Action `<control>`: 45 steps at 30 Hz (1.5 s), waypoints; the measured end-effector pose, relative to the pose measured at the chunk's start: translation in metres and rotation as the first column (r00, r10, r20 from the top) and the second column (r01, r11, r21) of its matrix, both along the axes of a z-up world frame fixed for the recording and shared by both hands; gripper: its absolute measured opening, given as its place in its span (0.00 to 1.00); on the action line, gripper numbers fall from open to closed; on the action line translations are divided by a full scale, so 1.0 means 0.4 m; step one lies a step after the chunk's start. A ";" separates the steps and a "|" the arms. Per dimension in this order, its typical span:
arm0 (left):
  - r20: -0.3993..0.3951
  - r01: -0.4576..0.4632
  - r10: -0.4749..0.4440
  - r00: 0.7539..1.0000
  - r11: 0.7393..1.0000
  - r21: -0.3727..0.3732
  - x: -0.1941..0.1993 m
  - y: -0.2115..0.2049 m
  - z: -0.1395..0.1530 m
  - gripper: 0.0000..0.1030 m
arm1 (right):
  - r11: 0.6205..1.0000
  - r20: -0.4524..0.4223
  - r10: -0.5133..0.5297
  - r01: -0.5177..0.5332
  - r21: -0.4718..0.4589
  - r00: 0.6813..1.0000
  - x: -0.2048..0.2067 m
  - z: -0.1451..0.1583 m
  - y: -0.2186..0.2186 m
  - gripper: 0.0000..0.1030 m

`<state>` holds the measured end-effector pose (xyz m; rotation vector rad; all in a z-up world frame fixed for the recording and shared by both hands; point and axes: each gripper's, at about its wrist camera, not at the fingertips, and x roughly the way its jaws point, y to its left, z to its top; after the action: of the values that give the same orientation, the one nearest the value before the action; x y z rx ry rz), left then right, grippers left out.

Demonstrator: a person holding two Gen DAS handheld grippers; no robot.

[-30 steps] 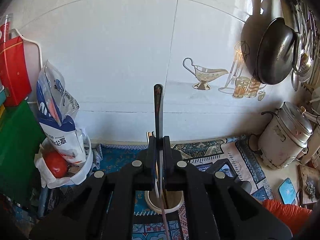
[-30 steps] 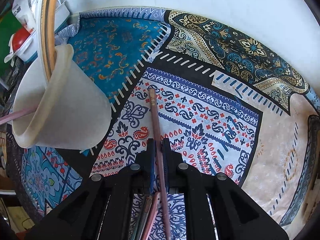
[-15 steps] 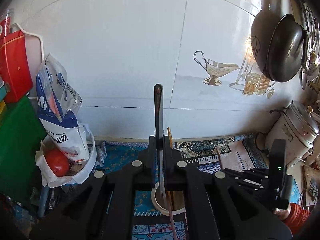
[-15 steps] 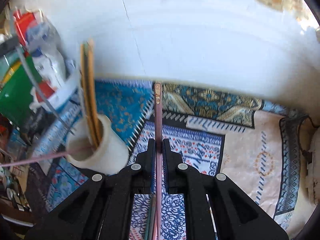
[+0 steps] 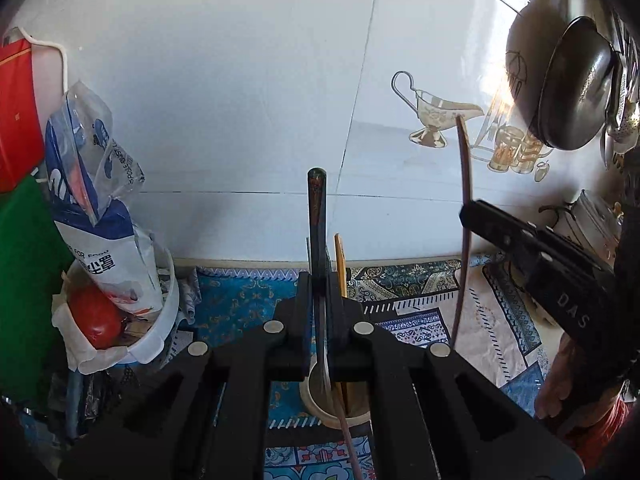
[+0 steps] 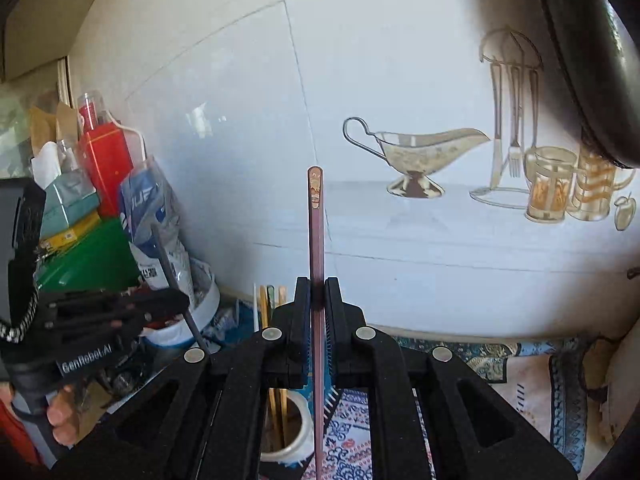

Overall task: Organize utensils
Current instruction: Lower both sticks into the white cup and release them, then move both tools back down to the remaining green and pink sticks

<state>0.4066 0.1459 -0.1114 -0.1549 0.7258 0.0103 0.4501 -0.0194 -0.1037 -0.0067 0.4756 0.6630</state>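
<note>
My left gripper (image 5: pixel 318 280) is shut on a dark chopstick (image 5: pixel 316 208) that stands upright above the white cup (image 5: pixel 320 408). Wooden chopsticks (image 5: pixel 340 264) stand in that cup. My right gripper (image 6: pixel 316 284) is shut on a pink-brown chopstick (image 6: pixel 315 232), held upright in front of the tiled wall. The cup (image 6: pixel 298 420) shows below its fingers, to the left. In the left wrist view the right gripper (image 5: pixel 466 214) comes in from the right with its chopstick (image 5: pixel 464 184). In the right wrist view the left gripper (image 6: pixel 180 304) is at the left with the dark chopstick (image 6: pixel 166 260).
A patterned cloth (image 5: pixel 416 280) covers the counter. At the left a white bowl (image 5: pixel 168 312) holds a bag (image 5: pixel 100 216) and a tomato (image 5: pixel 94 318), beside red and green boxes (image 6: pixel 104 160). A dark wok (image 5: pixel 572 92) hangs at the right above a metal pot (image 5: pixel 592 220).
My right gripper has lifted the pink-brown chopstick off the cloth and tipped it up toward the wall, coming into the left wrist view. My left gripper has sunk a little toward the cup.
</note>
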 end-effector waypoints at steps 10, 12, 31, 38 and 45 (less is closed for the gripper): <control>-0.037 0.040 -0.044 0.998 0.996 -0.081 0.024 0.044 -0.054 0.04 | 1.000 0.003 -0.018 0.018 0.025 1.000 0.055 -0.086 0.119 0.06; -0.047 0.041 -0.046 0.998 0.995 -0.093 0.027 0.050 -0.068 0.04 | 1.000 -0.023 -0.011 0.011 0.009 1.000 0.060 -0.118 0.125 0.06; -0.081 0.022 -0.025 0.996 0.999 -0.030 -0.016 0.010 -0.065 0.04 | 0.965 -0.215 0.145 -0.185 -0.184 0.966 -0.009 -0.189 0.093 0.06; -0.014 0.001 -0.001 1.000 1.000 0.004 -0.085 -0.054 0.032 0.10 | 0.958 -0.186 0.189 -0.223 -0.181 0.964 -0.075 -0.098 0.024 0.08; 0.045 0.010 -0.011 0.999 0.999 0.039 -0.158 -0.165 0.104 0.28 | 0.965 -0.126 0.184 -0.204 -0.164 0.975 -0.137 -0.023 -0.090 0.24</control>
<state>0.3432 0.0797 -0.0696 -0.1137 0.6812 0.0109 0.3952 -0.0556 -0.1129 -0.1870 0.6450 0.8146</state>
